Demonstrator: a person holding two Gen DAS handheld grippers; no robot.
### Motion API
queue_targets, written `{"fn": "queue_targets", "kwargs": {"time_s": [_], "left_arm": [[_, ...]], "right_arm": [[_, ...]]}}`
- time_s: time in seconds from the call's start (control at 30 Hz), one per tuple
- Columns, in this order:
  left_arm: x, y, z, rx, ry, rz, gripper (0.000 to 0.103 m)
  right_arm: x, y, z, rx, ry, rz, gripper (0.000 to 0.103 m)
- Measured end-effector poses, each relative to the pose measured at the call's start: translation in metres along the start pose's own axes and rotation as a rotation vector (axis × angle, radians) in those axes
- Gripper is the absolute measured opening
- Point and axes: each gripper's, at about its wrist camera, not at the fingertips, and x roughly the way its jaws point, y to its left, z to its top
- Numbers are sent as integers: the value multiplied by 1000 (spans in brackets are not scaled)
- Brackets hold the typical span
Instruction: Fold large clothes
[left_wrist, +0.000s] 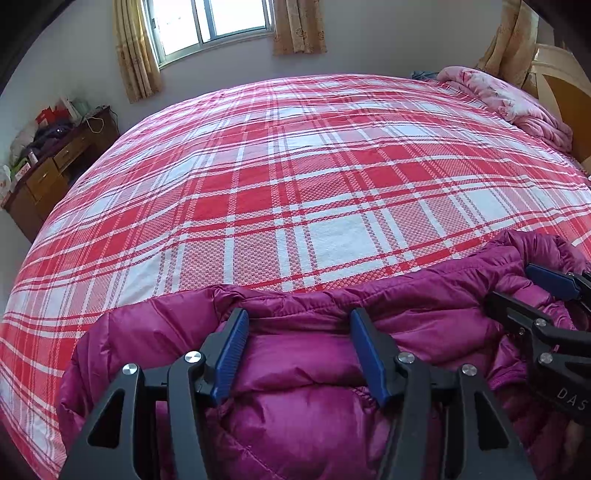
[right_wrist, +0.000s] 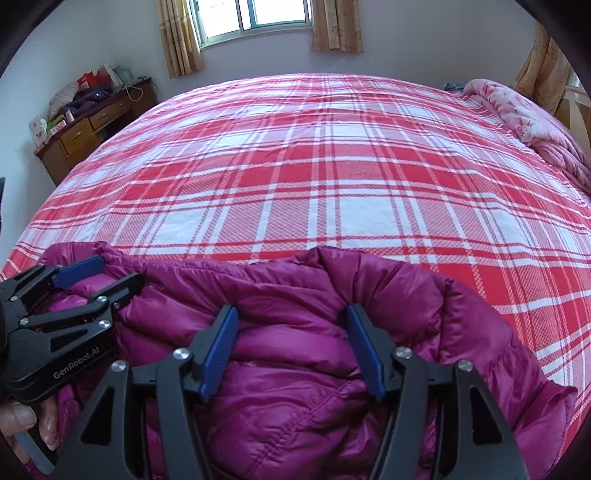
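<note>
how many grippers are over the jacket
2. The left gripper is above the left part of the purple jacket; the right gripper is above its right part. Both are open, and no others show.

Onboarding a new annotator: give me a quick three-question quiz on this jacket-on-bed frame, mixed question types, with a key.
1. True or false: the left tongs are clamped shut on a fold of the magenta puffer jacket.
2. Multiple choice: what covers the bed? A) plain blue blanket B) red and white plaid sheet C) green striped quilt
3. Fill in: the right tongs hover over the jacket with the pads ____.

Key:
1. False. Both blue pads stand apart, with jacket fabric between them but not pinched.
2. B, the red and white plaid sheet.
3. Open; no fabric is gripped.
</note>
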Motion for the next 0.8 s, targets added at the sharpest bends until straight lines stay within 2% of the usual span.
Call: {"fn": "queue_targets", "kwargs": {"time_s": [0.27, 0.8], "left_arm": [[1, -4, 0, 17, -4, 24, 59], [2, -6, 0, 28, -7, 39, 60]], "right_arm": [[7, 5, 1, -24, 20, -43, 69], [10, 9, 2, -42, 28, -80, 70]]}}
